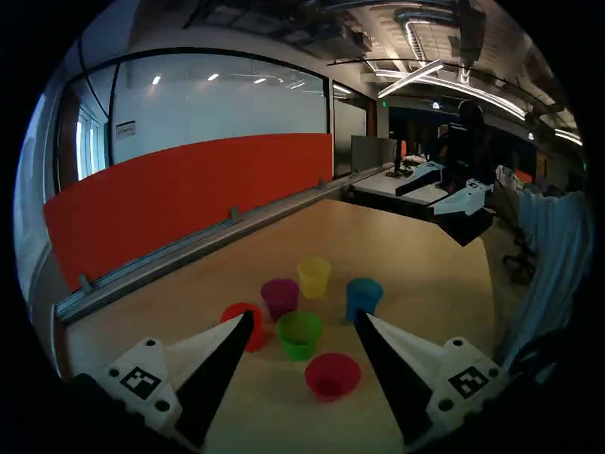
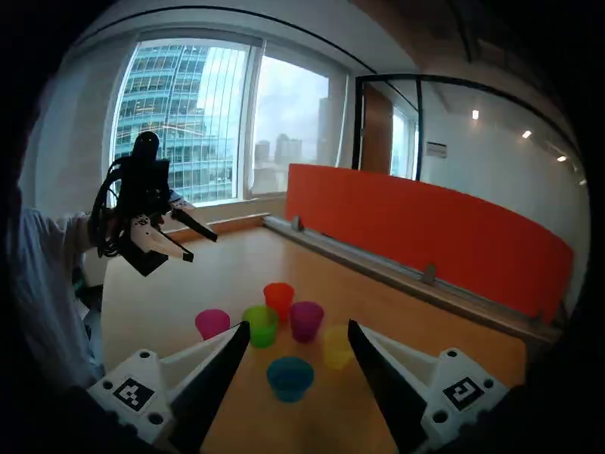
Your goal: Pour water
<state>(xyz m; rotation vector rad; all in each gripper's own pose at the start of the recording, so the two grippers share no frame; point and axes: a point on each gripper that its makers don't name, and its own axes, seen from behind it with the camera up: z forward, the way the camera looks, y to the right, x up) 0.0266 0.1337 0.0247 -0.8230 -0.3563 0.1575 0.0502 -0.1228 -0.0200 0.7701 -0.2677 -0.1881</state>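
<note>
- The table carried six cups in a loose cluster, all upright.
- The left gripper hovered over one side of the cluster, fingers spread wide and holding nothing.
- The right gripper hung over the opposite side, equally wide open and empty.
- The red cup, purple cup, yellow cup, blue cup, green cup and pink cup stood clear of both grippers.
- Whether any cup held water could not be told.
- Pouring seemed not yet begun: choosing, gripping, lifting and tipping a cup all remained.
</note>
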